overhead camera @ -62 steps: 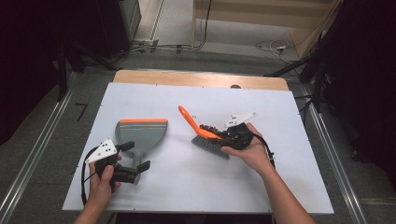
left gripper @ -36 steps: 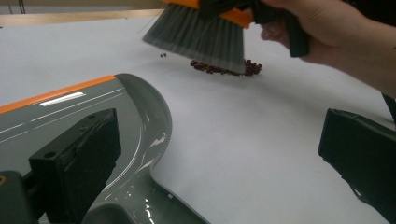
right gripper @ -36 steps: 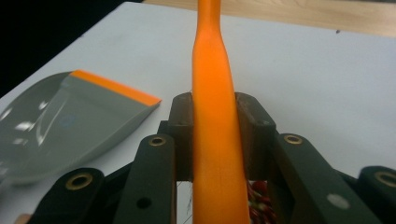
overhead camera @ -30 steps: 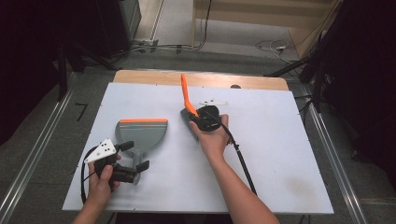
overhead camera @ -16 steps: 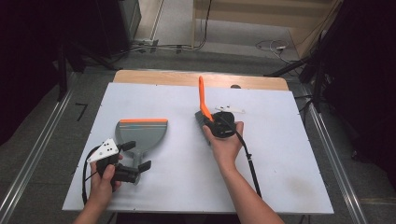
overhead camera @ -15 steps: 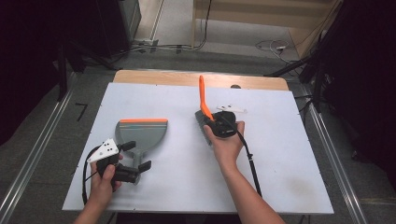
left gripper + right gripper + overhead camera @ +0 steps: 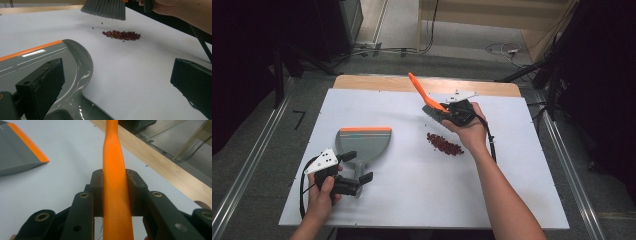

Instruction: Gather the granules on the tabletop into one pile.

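High view, left gripper (image 7: 354,172): held at the near left of the table, its jaws spread wide to either side of the dustpan's grey handle, pads not pressing on it.
Left gripper view, jaws: apart, one over the dustpan's rear edge, the other over bare white surface well to the side.
Dustpan (image 7: 362,145): grey with an orange lip, lying flat on the left half of the table, lip on the far side, handle pointing near.
Table (image 7: 412,200): white top with a wooden strip along the far edge.
Beans (image 7: 444,144): a small heap of dark red beans right of centre, well apart from the dustpan, near the person's right wrist; a few stray ones lie just beyond the heap in the left gripper view (image 7: 121,35).
Right gripper (image 7: 452,111): on the far side of the beans, jaws clamped on the brush.
Right gripper view, grip: both pads press the orange handle (image 7: 113,185) from either side.
Brush (image 7: 432,106): orange handle slanting up toward the far left, grey bristles (image 7: 105,9) hanging above the table, clear of the beans.
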